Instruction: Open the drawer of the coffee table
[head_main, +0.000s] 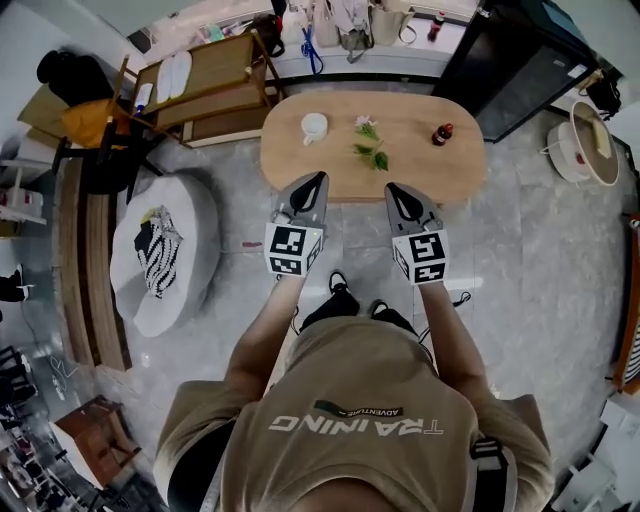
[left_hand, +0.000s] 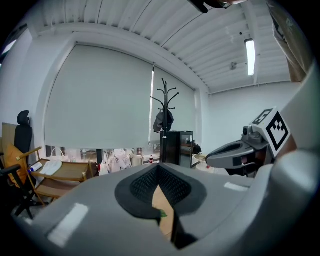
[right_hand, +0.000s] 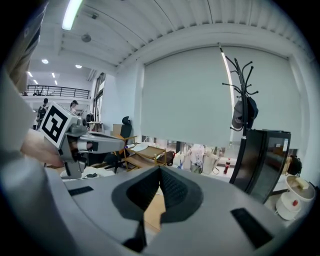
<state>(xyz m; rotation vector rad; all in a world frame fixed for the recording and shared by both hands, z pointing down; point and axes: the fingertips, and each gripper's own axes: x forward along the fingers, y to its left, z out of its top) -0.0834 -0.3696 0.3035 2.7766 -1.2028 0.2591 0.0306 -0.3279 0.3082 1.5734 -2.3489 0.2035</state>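
Light-wood oval coffee table (head_main: 410, 165): drawer unseen; I expect rigid, light slide, hold under near rim. Left gripper (head_main: 319, 178), right gripper (head_main: 392, 188) closed, empty.

Drawer shows in no view; head view gives only the surface (head_main: 420, 170) top. Left fingers (left_hand: 142, 187) and right fingers (right_hand: 175, 192) mask all but a surface sliver. Red item (head_main: 442, 134) too small to identify.
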